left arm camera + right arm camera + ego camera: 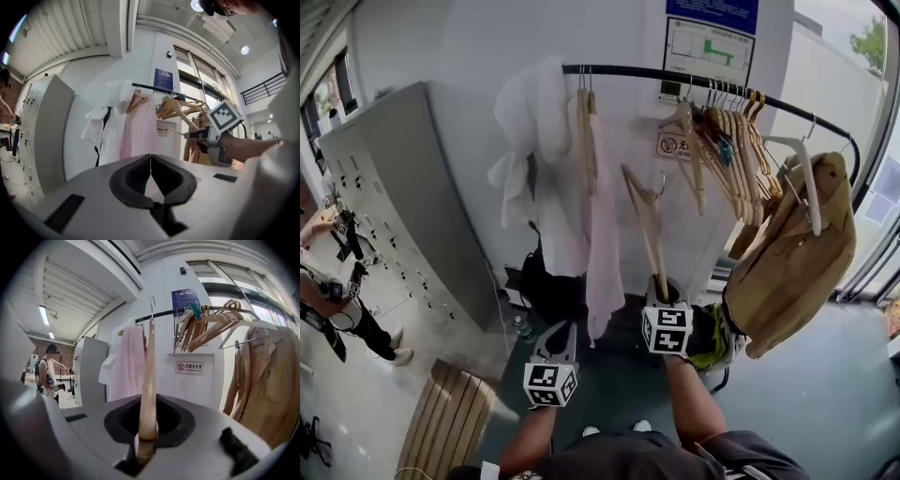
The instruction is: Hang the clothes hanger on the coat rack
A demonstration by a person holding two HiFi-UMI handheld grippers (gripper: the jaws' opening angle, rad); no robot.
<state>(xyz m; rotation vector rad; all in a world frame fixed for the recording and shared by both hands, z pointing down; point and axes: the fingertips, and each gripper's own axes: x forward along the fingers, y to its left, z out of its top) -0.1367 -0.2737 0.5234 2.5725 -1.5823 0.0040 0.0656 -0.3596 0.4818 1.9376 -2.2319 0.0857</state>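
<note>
My right gripper (662, 289) is shut on the lower end of a bare wooden clothes hanger (643, 217). The hanger stands upright, with its metal hook (659, 184) below the black rail of the coat rack (630, 72). In the right gripper view the hanger (149, 376) rises from between the jaws of the right gripper (147, 428), and its hook (152, 302) shows just in front of the rail (166, 312). My left gripper (557, 339) hangs lower and to the left, shut with nothing in it. In its own view the left gripper (150, 163) has its pads pressed together.
On the rail hang a white garment (528, 122), a pink garment (602, 234), several empty wooden hangers (727, 141) and a tan jacket (792, 253). A grey locker (403, 197) stands at the left and a slatted wooden bench (450, 422) lies below it. A person (333, 300) is at the far left.
</note>
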